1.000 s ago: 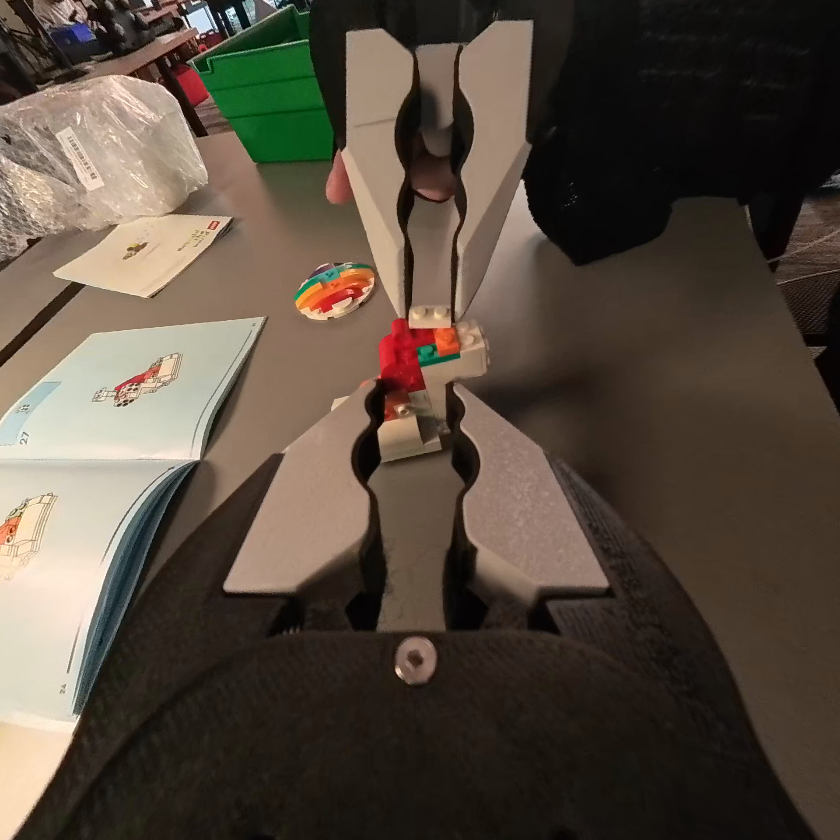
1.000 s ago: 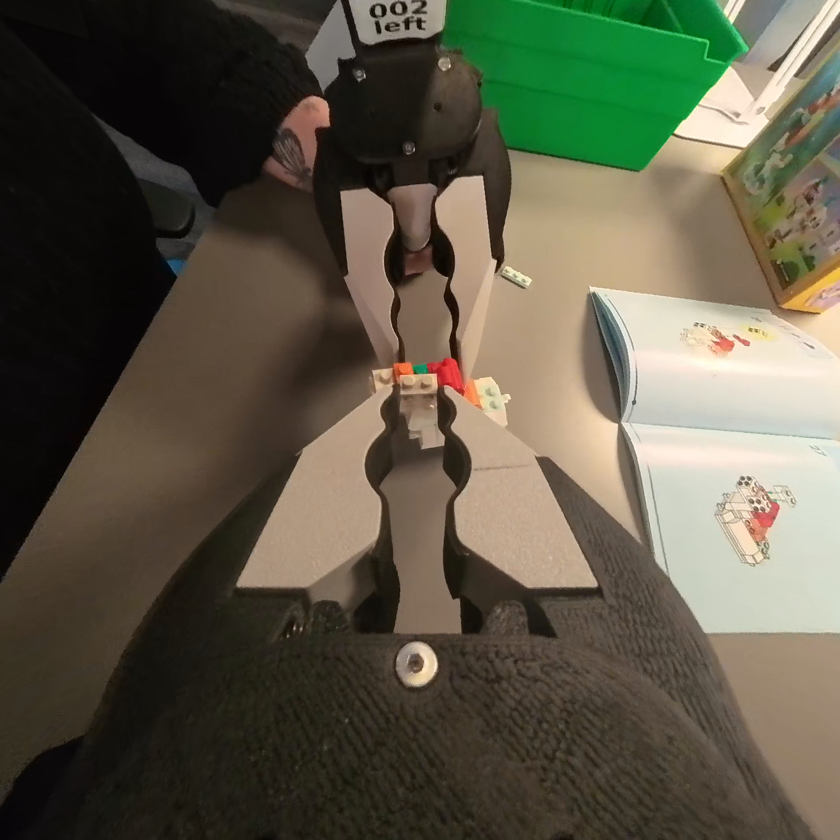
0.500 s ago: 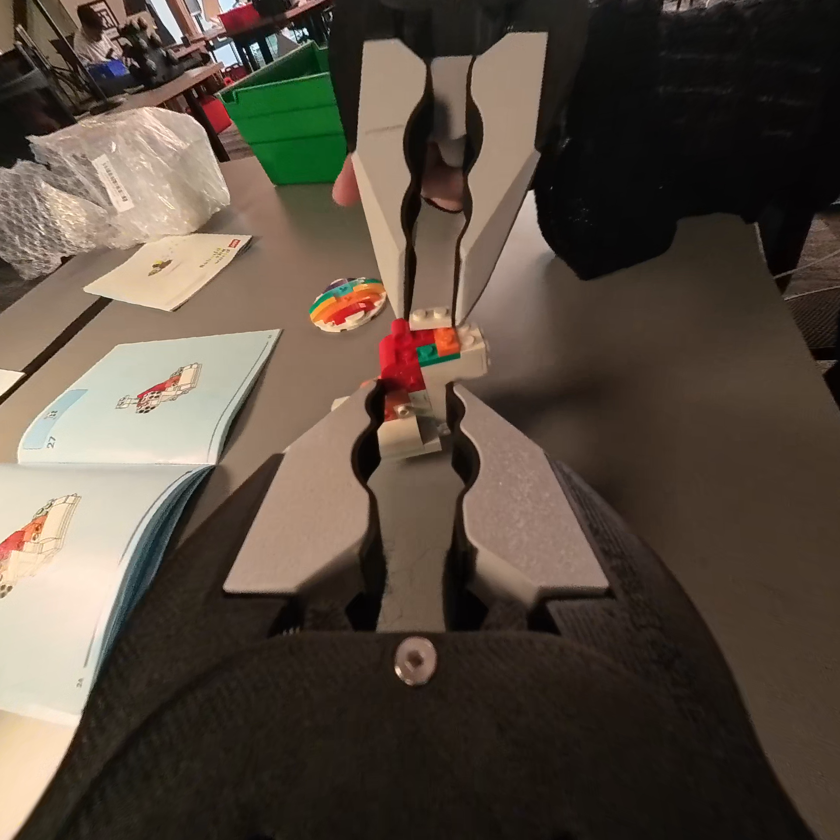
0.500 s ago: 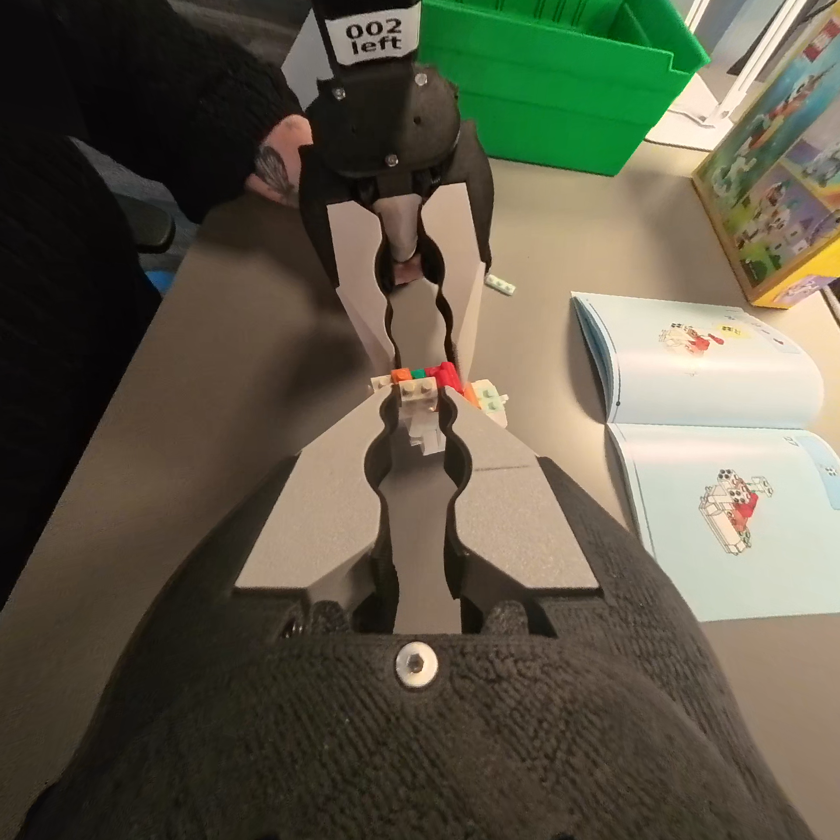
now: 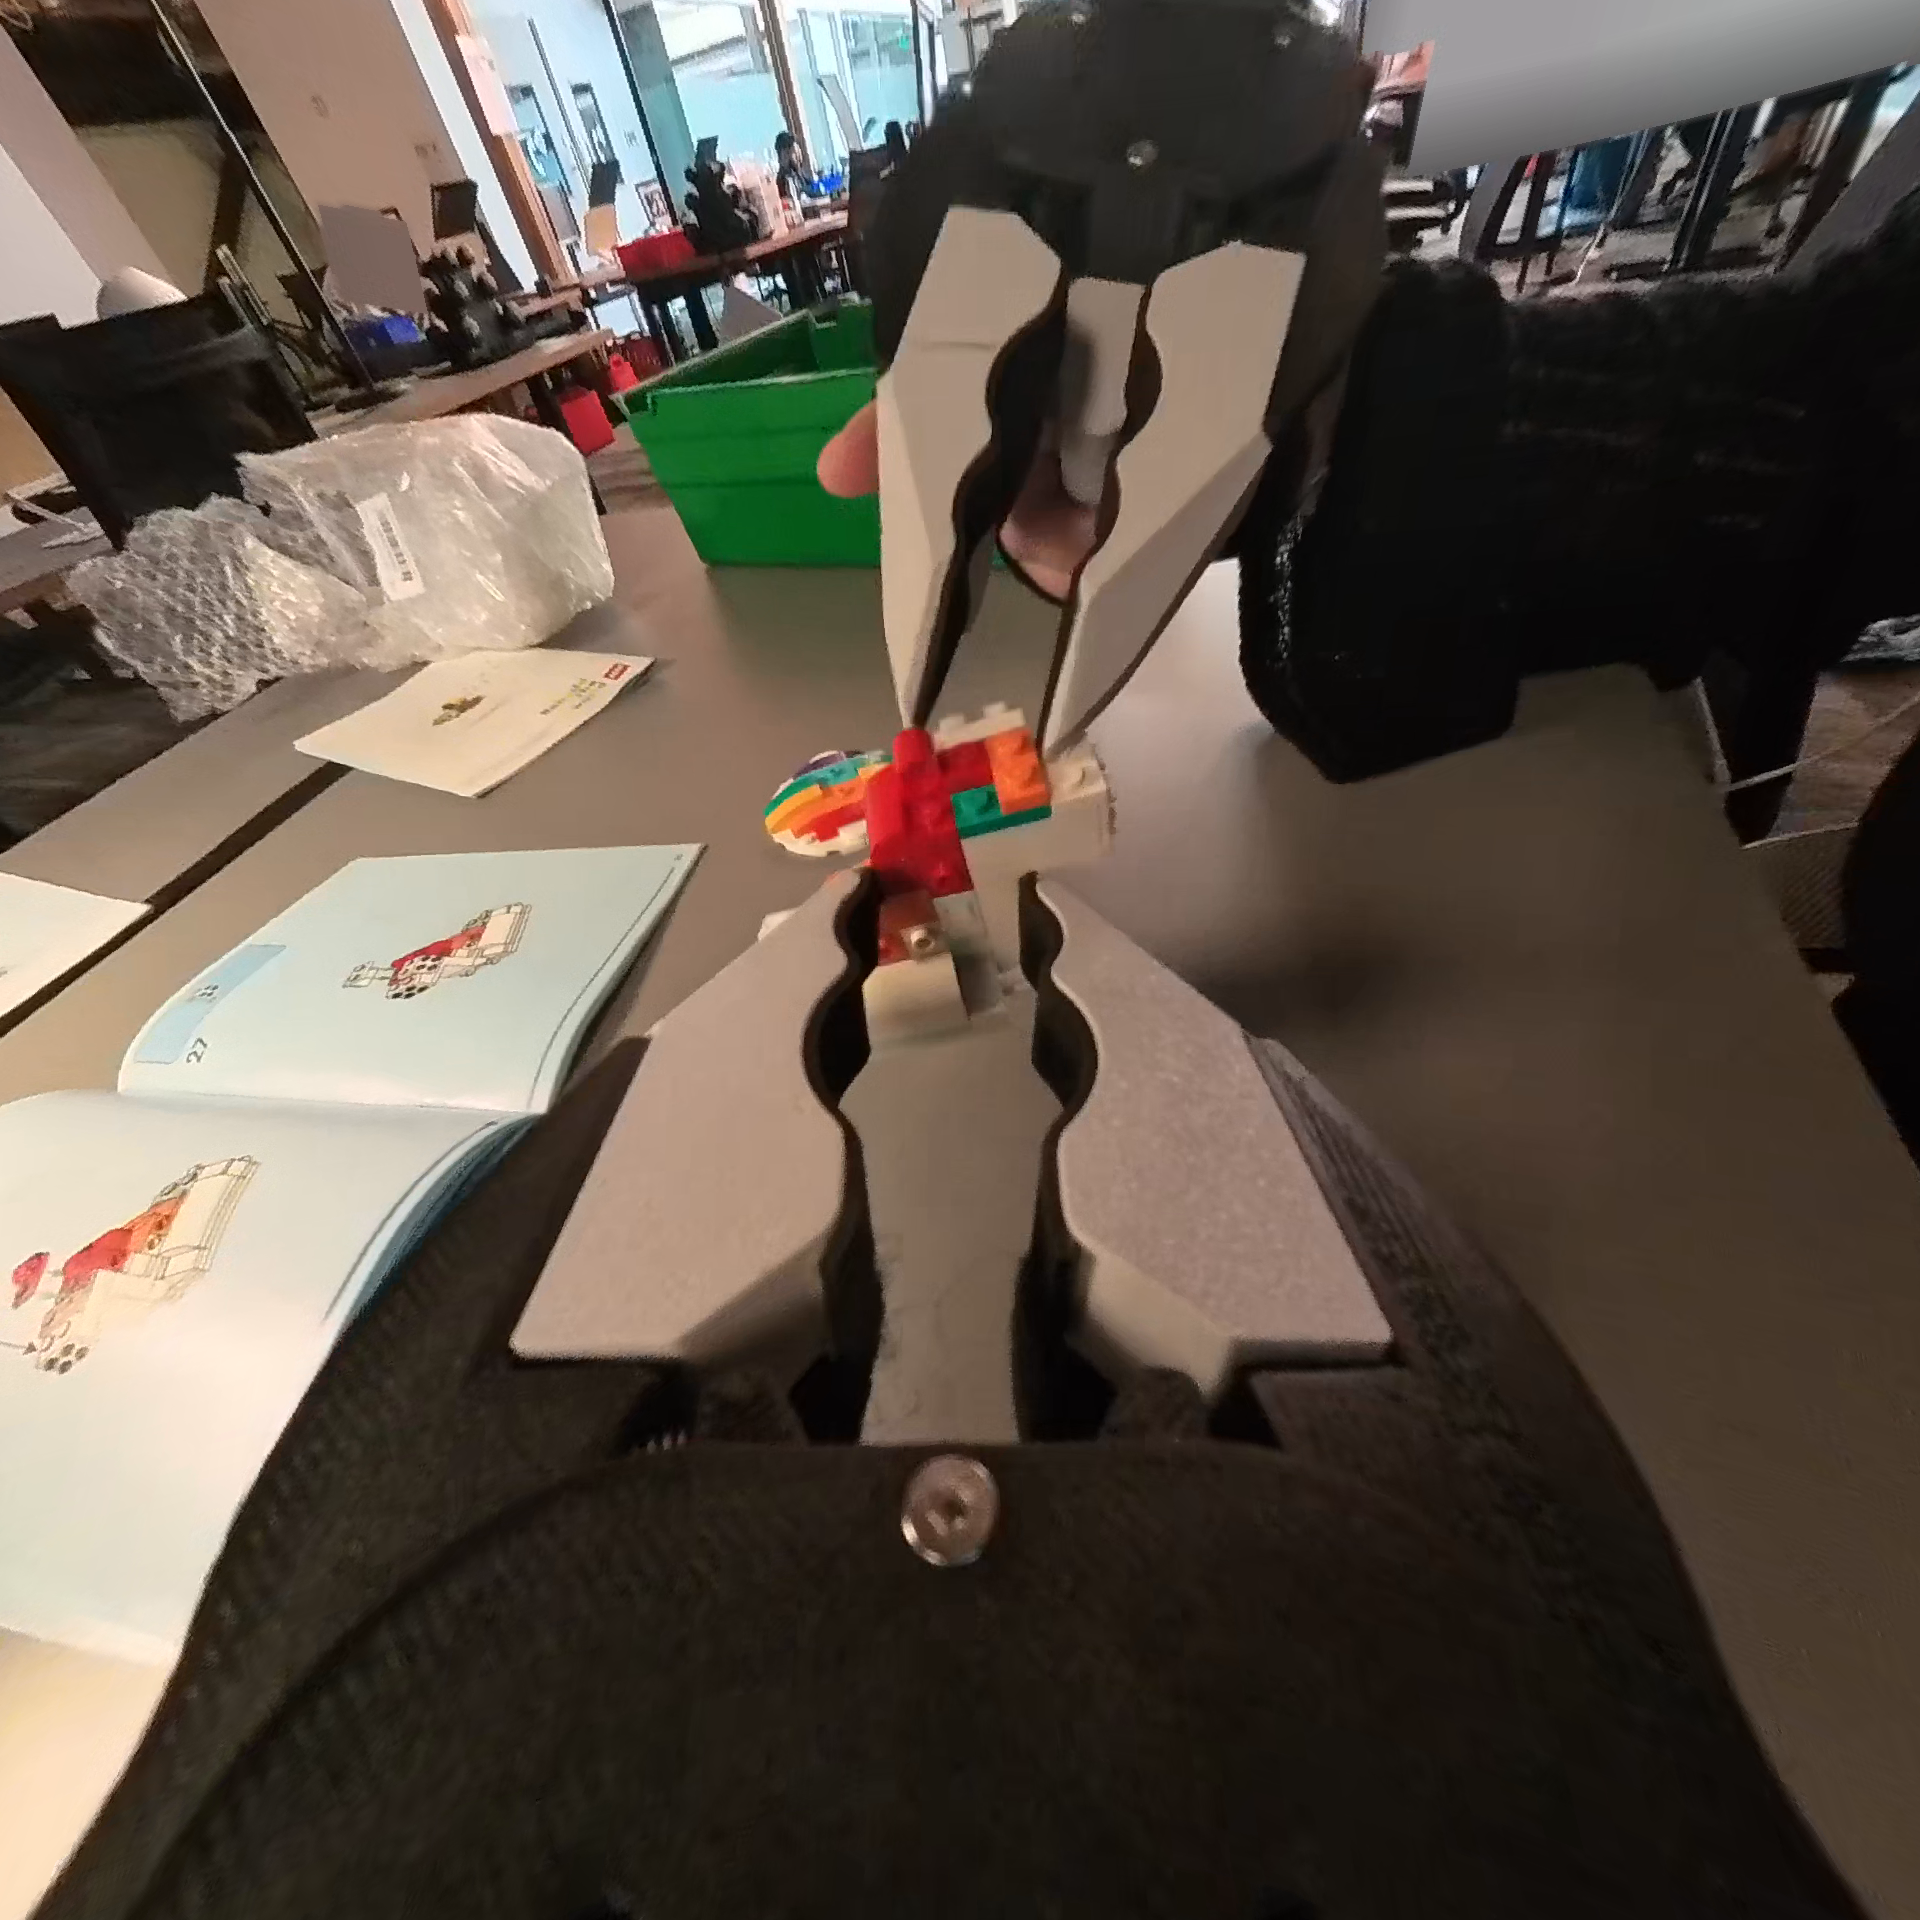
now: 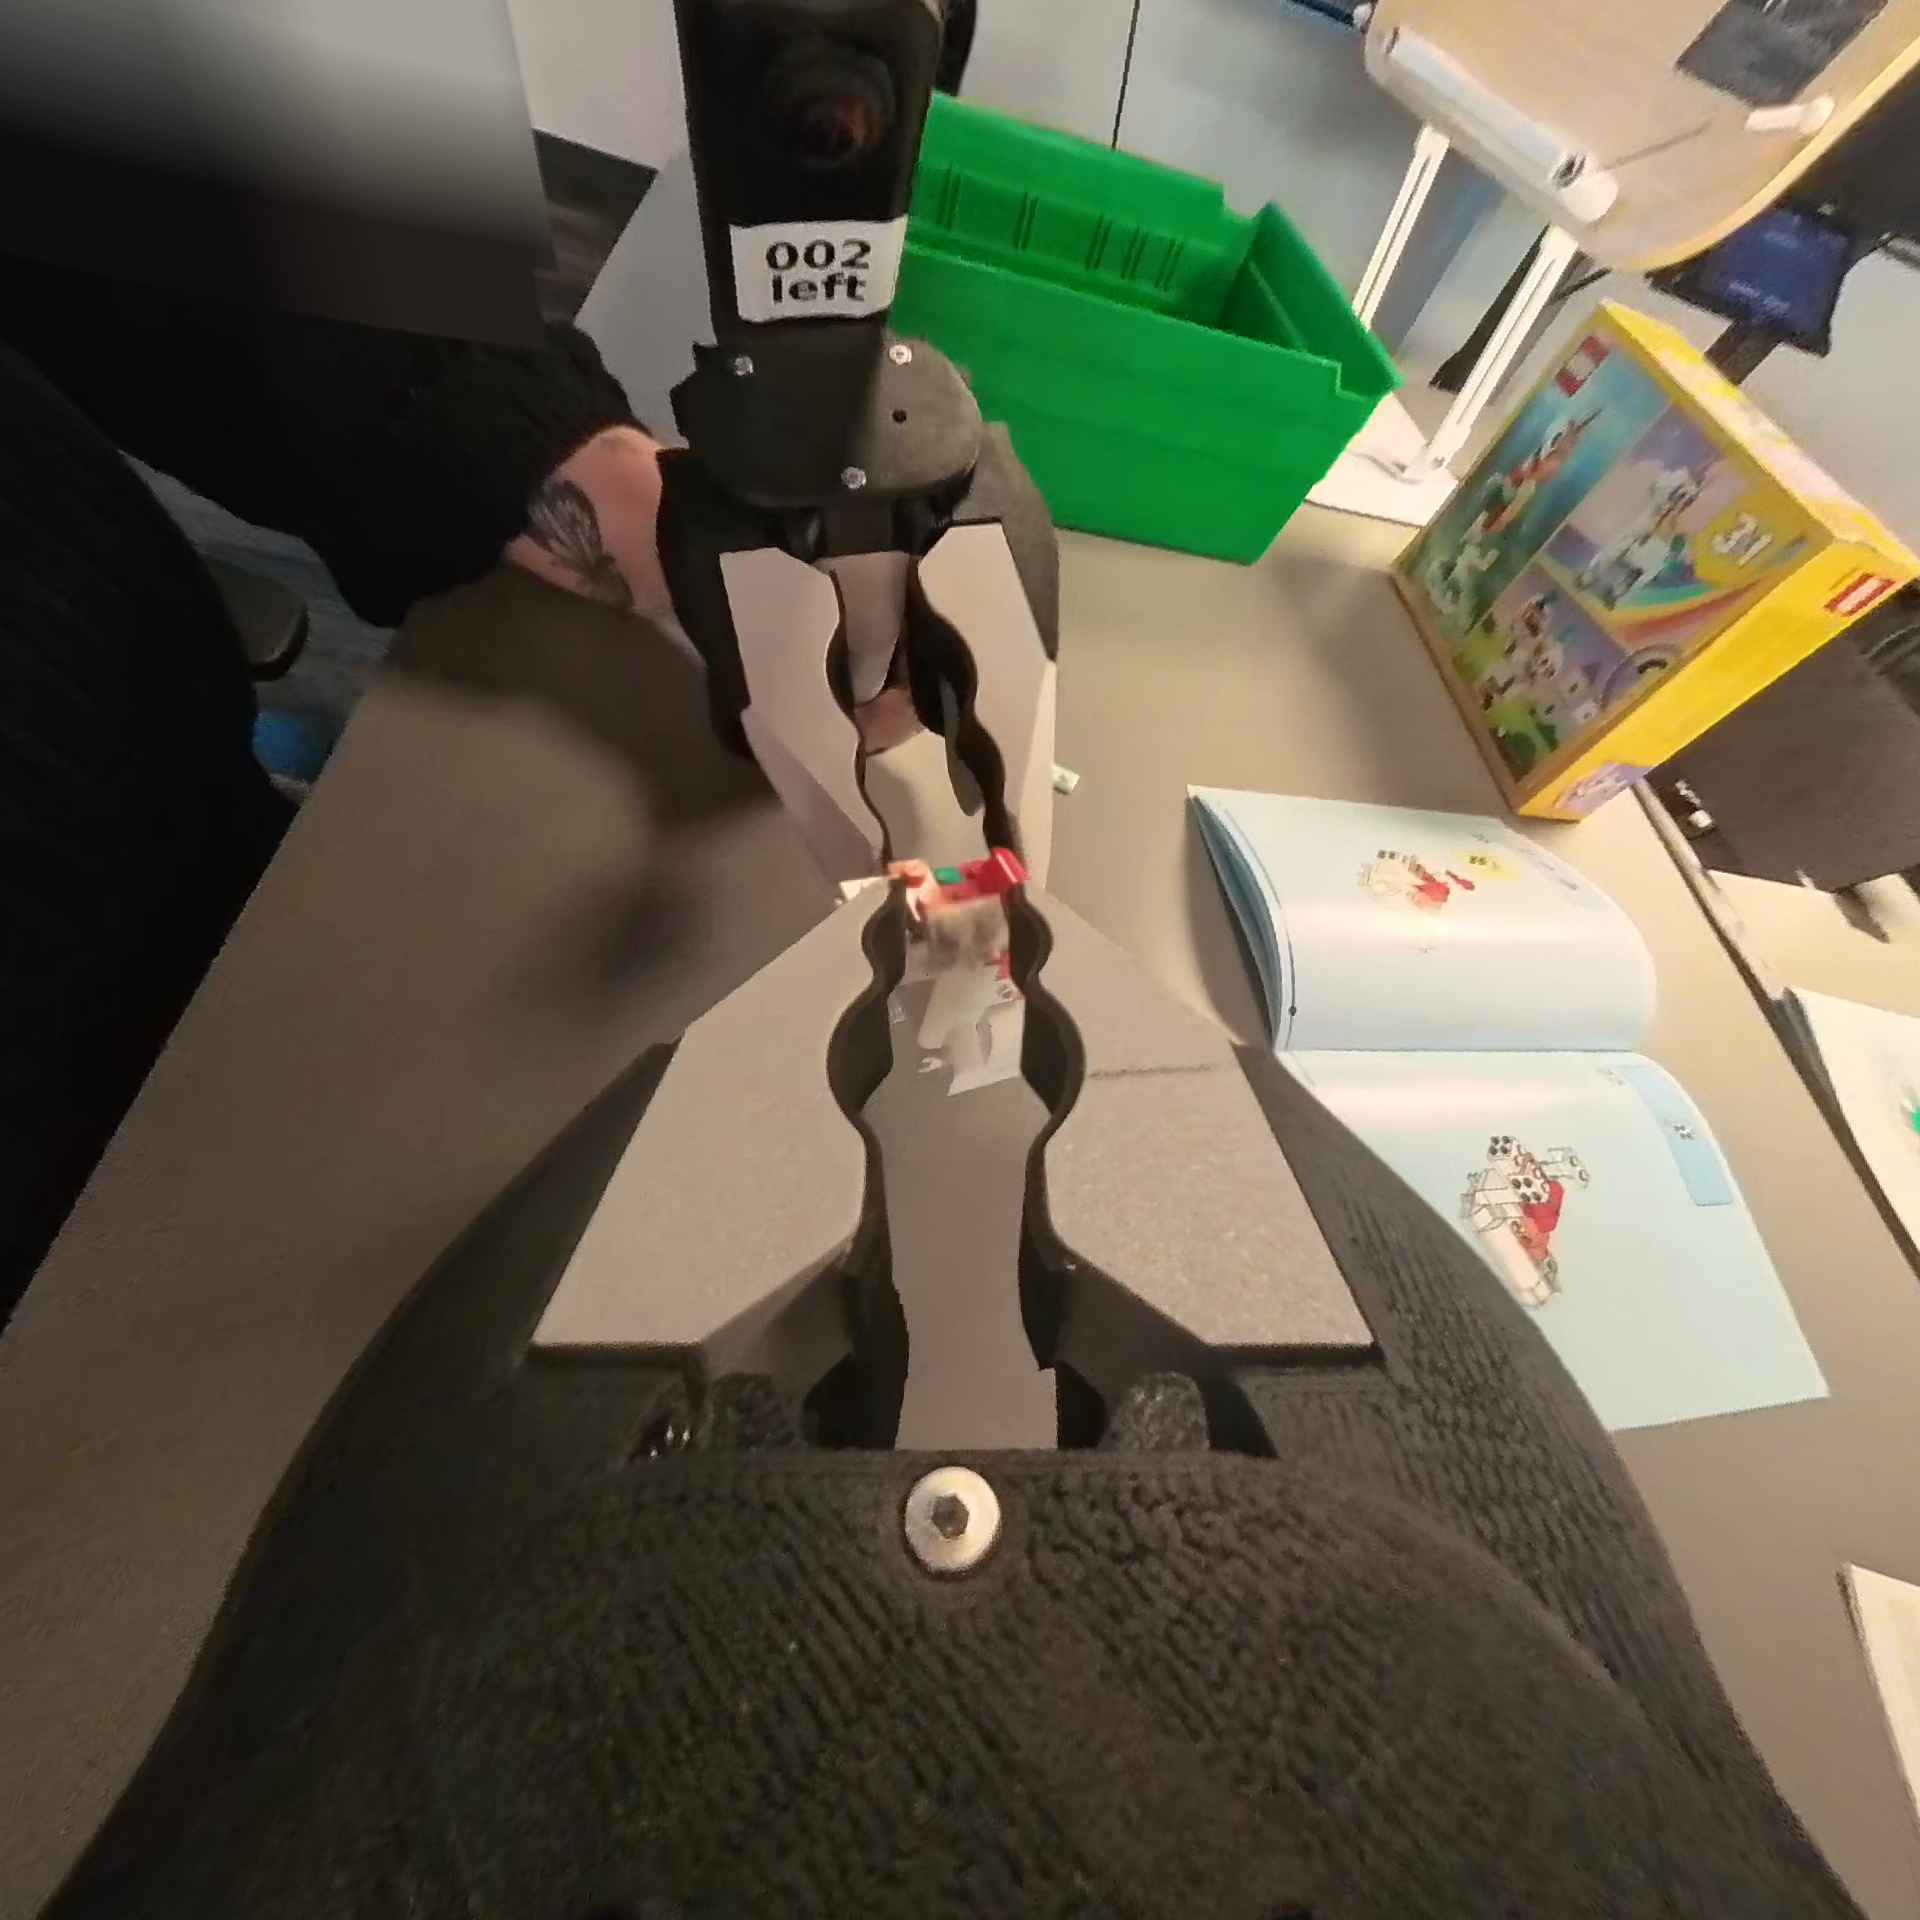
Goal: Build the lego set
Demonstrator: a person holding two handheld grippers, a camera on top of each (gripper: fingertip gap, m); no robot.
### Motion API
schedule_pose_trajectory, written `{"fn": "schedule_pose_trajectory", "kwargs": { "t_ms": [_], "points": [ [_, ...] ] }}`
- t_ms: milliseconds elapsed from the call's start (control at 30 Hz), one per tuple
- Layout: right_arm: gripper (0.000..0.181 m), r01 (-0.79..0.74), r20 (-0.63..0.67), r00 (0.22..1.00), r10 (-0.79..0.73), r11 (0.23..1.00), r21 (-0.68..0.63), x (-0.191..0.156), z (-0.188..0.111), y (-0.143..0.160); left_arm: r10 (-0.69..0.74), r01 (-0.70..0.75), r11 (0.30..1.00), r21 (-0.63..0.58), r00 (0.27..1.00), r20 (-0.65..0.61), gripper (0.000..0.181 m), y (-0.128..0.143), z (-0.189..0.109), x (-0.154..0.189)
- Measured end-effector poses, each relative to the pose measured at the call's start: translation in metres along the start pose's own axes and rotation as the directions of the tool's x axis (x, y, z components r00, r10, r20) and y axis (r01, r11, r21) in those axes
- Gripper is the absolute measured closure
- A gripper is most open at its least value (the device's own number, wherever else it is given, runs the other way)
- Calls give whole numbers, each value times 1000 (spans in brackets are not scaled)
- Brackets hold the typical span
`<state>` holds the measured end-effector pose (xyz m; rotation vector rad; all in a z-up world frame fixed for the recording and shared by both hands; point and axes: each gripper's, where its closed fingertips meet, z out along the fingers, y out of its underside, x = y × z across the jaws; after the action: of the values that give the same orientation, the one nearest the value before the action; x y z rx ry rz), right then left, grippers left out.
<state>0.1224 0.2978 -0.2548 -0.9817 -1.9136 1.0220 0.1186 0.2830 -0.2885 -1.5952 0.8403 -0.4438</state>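
The lego model (image 5: pixel 966 800) is a small build of red, orange, teal and white bricks, held in the air above the grey table (image 5: pixel 1455 987). My left gripper (image 5: pixel 940 904) is shut on its lower white and red part. My right gripper (image 5: pixel 982 727) comes in from the far side, shut on a small white plate (image 5: pixel 982 717) on top of the model. In the right wrist view, my right gripper (image 6: pixel 956 925) holds the blurred white part of the model (image 6: pixel 966 878), and the left gripper (image 6: pixel 951 857) meets it tip to tip.
An open instruction booklet (image 5: pixel 416 987) lies left of the model, also in the right wrist view (image 6: pixel 1455 987). A rainbow disc (image 5: pixel 821 810) sits behind the model. A green bin (image 6: pixel 1122 353), a yellow lego box (image 6: pixel 1642 561), a bubble-wrap bag (image 5: pixel 364 561) and a leaflet (image 5: pixel 478 717) lie farther off. The grippers' ends are close to 4 cm from one another. From either gripper's tips it is about 15 cm to the rainbow disc (image 5: pixel 821 810).
Both grippers have risen and tilted up together with the model between them. The model now sits higher above the table. Both grips have held.
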Motion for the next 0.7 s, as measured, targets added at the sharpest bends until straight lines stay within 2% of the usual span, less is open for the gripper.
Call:
{"fn": "schedule_pose_trajectory", "kwargs": {
  "t_ms": [133, 267, 533, 633, 700],
  "points": [
    [164, 19, -21, 1000, -18, 1000, 24, 1, 0, -7, -14, 14, 1000, 27, 1000, 13, 156, -5, -3, -3],
    [160, 12, -71, 997, -10, 999, 29, 13, -7, 0, -21, 23, 1000, -13, 997, 76, 156, 3, -6, -16],
    [154, -187, -281, 946, 162, 980, -66, 55, -65, 62, -38, 44, 998, -36, 989, 144, 156, 11, -14, -31],
    [154, -273, -350, 911, 217, 954, -121, 58, -91, 90, -49, 56, 998, -37, 987, 154, 156, 12, -13, -31],
    [155, -375, -335, 889, 313, 917, -138, 49, -101, 106, -47, 54, 997, -46, 987, 151, 156, 14, -12, -29]
  ]
}}
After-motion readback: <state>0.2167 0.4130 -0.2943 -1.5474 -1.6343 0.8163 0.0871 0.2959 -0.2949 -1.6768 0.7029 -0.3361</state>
